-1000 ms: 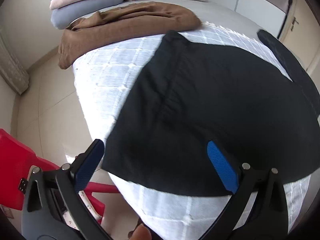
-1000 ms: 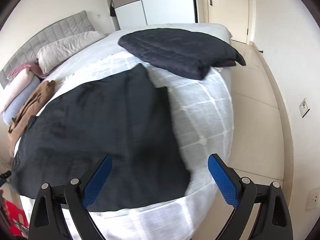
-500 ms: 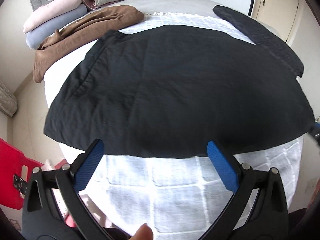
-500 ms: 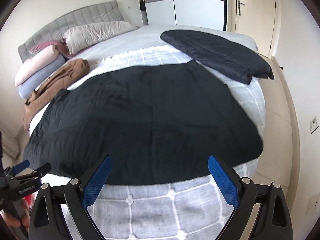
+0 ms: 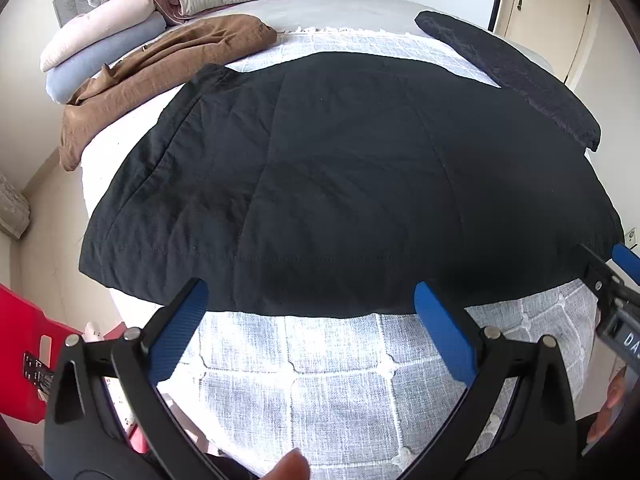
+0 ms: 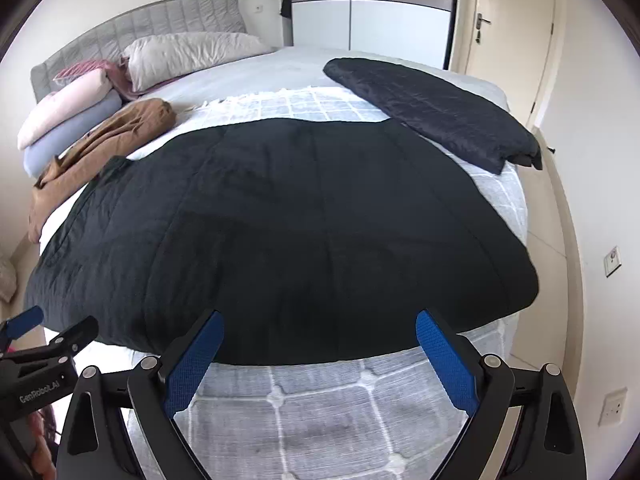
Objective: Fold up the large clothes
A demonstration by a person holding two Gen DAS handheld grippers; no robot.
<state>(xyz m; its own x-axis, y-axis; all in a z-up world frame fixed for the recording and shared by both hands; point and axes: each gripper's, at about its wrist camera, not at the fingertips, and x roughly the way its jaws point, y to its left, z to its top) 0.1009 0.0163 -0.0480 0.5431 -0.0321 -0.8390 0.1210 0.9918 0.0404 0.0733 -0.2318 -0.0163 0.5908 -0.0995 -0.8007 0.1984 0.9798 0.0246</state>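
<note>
Your left gripper [image 5: 308,320] hovers over the near edge of the bed [image 5: 320,380], jaws spread wide with nothing between the blue pads [image 5: 180,328]. Your right gripper [image 6: 320,356] sits the same way further along that edge, jaws wide apart and empty. Each gripper shows at the margin of the other's view, so the two are side by side above the white checked bedspread [image 6: 320,408].

The black garment [image 5: 340,184] lies spread flat across the bedspread, its near hem just beyond both sets of fingertips and not touched by either. Seams run lengthwise through it, and a folded-over edge shows along its left side. It covers most of the bed's width.

Beyond its far right corner lies a folded dark quilted piece [image 6: 432,116], its near edge touching or slightly overlapping the black garment. At the far left, a crumpled brown garment [image 5: 160,68] drapes off the bed's side, just beside the black one. Behind it, a pink roll [image 5: 96,28] rests on a pale blue roll [image 5: 100,60], next to a grey pillow [image 6: 188,56] by the headboard [image 6: 132,28].

No container is in view; a red plastic item [image 5: 24,340] stands on the floor at left.
</note>
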